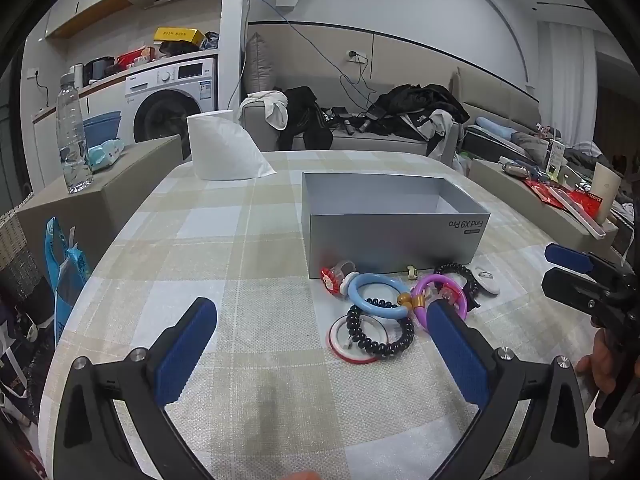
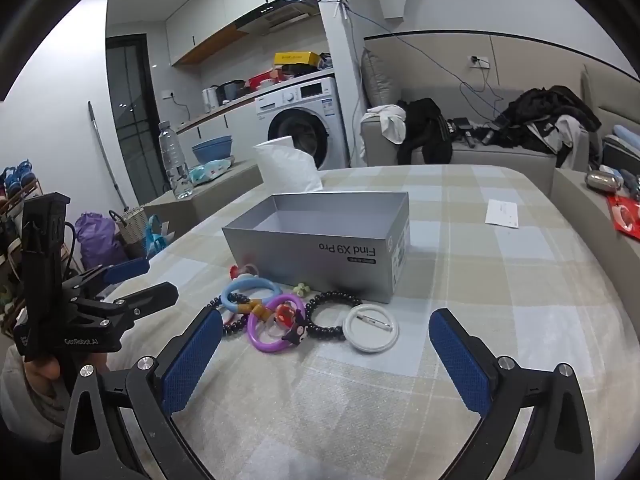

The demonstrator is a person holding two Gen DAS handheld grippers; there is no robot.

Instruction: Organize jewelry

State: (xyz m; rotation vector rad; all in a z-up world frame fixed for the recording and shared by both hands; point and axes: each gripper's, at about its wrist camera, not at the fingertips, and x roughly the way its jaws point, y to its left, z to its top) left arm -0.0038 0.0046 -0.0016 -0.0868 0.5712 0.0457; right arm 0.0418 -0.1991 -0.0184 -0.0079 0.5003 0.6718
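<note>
While both hover above the table:
Left gripper (image 1: pixel 320 324): fingers spread, blue ring (image 1: pixel 378 294) just ahead.
Right gripper (image 2: pixel 326 334): fingers spread, white ring (image 2: pixel 371 334) between tips.

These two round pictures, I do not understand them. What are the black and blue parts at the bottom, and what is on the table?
They are two hand-held grippers, each with its own fisheye camera looking along its blue fingers. One picture comes from the left gripper, the other from the right gripper. Both are open and hold nothing. On the checked tablecloth stands an open grey box. In front of it lie a blue ring, a purple ring, black coil hair ties and a white ring.
</note>
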